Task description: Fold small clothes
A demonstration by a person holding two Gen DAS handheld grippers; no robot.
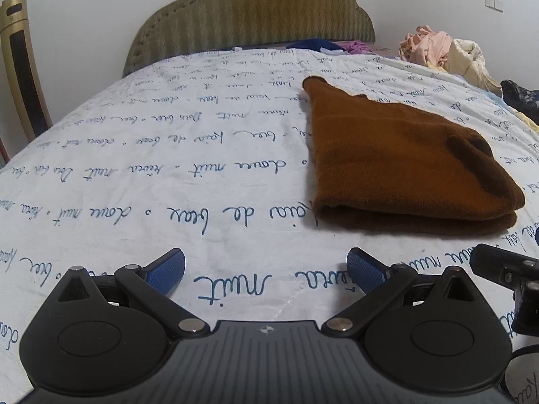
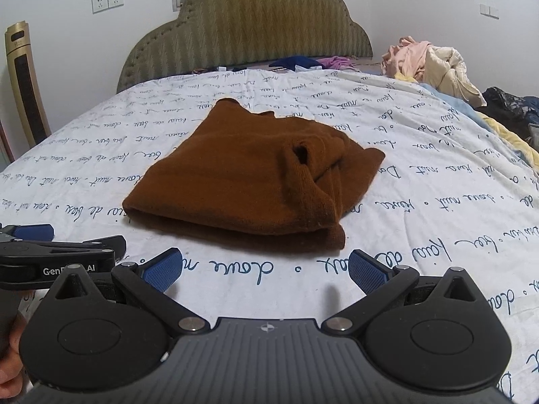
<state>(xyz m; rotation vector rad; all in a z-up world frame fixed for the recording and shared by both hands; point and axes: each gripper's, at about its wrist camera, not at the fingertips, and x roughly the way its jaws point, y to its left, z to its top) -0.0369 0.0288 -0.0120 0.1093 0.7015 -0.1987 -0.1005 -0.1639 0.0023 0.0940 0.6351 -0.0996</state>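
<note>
A small brown knitted garment lies folded in layers on the white bedspread, its thick folded edge facing me. In the right wrist view the same brown garment sits just ahead, a sleeve opening showing on top. My left gripper stands open over bare bedspread, below and left of the garment, holding nothing. My right gripper is open too, a short way in front of the garment's near edge. The left gripper's body shows at the right view's left edge.
The bedspread carries blue handwriting print. A padded olive headboard stands at the far end. A heap of pink and cream clothes lies at the far right, with dark items beside it. A gold tower appliance stands left.
</note>
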